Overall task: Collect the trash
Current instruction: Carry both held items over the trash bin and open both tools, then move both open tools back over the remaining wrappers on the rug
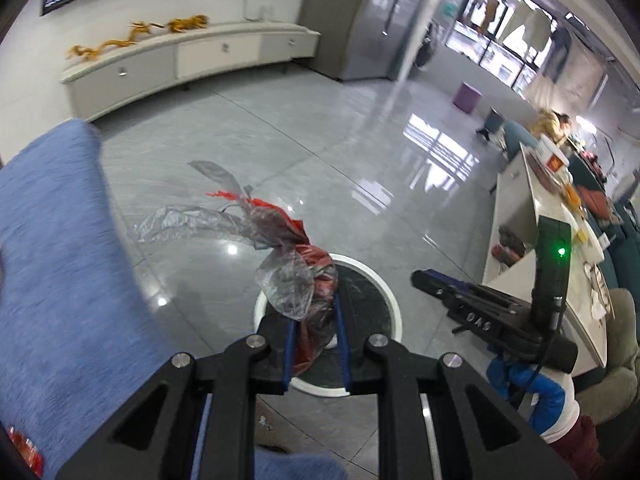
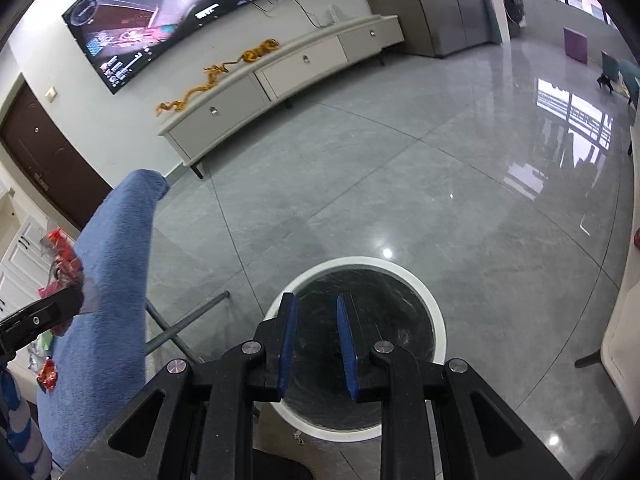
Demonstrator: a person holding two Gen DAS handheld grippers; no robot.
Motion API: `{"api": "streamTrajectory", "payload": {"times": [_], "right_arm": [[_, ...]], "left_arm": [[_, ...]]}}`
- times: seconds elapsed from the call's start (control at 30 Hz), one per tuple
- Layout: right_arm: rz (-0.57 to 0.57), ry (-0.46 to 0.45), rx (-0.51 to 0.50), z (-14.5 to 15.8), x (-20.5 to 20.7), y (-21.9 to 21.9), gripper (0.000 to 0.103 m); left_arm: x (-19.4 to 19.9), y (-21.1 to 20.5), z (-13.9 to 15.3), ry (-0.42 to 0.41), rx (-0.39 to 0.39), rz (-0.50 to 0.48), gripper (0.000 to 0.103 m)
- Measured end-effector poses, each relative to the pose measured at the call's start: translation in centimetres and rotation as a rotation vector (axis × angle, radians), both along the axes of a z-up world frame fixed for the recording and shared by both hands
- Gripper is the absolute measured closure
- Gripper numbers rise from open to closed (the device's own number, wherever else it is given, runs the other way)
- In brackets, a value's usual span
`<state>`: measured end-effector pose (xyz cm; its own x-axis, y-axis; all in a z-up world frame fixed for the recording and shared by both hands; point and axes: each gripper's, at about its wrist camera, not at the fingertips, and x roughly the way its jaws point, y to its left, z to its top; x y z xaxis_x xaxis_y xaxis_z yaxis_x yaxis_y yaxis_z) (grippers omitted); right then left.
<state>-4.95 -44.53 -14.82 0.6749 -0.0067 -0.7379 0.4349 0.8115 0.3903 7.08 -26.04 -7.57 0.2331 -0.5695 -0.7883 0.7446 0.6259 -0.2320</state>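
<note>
The crumpled wad of clear and red plastic wrappers (image 1: 296, 276) hung in the left tool (image 1: 316, 344), pinched between its blue pads, right above the round white-rimmed bin with a dark liner (image 1: 390, 300) standing on the grey tiled floor (image 1: 280, 140). Its long axis ran up and away from the pads, with loose clear tails trailing off to the left in the left wrist view. So the pick-up looked done for this piece and the drop was what remained, since the wad was not yet in the bin. The right tool (image 2: 318, 344) hovered over the same bin (image 2: 436, 320) with nothing between its pads, which stood narrowly apart. More seemed left to collect: red wrappers (image 2: 48, 374) lay near the blue fabric-covered chair (image 2: 108, 280) at the left edge of the right wrist view, though blur hid the details.
</note>
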Motion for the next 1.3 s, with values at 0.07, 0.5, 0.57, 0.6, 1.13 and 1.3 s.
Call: {"api": "streamTrajectory", "payload": {"times": [0.07, 0.5, 0.57, 0.6, 1.13, 1.3], "right_arm": [[-0.009, 0.007, 0.013, -0.5, -0.1, -0.7, 0.083], [-0.084, 0.053, 0.039, -2.0, -1.1, -2.9, 0.083], [-0.085, 0.055, 0.04, -1.9, -1.0, -2.9, 0.083], [-0.085, 0.054, 0.037, -1.9, -1.1, -2.9, 0.083], [-0.092, -0.001, 0.017, 0.6, -1.9, -1.5, 0.076], [-0.048, -0.033, 0.001, 2.1, -1.3, 0.3, 0.073]], "left_arm": [[0.0, -1.3, -0.4, 0.019, -0.002, -0.019, 0.086], [1.6, -4.3, -1.9, 0.077, -0.008, -0.032, 0.042], [1.7, -4.3, -2.0, 0.082, -0.004, -0.025, 0.042], [1.8, -4.3, -2.0, 0.08, -0.003, -0.022, 0.042], [0.1, 2.9, 1.7, -0.035, -0.064, 0.048, 0.042], [-0.3, 7.9, 3.3, -0.081, -0.074, 0.102, 0.042]]}}
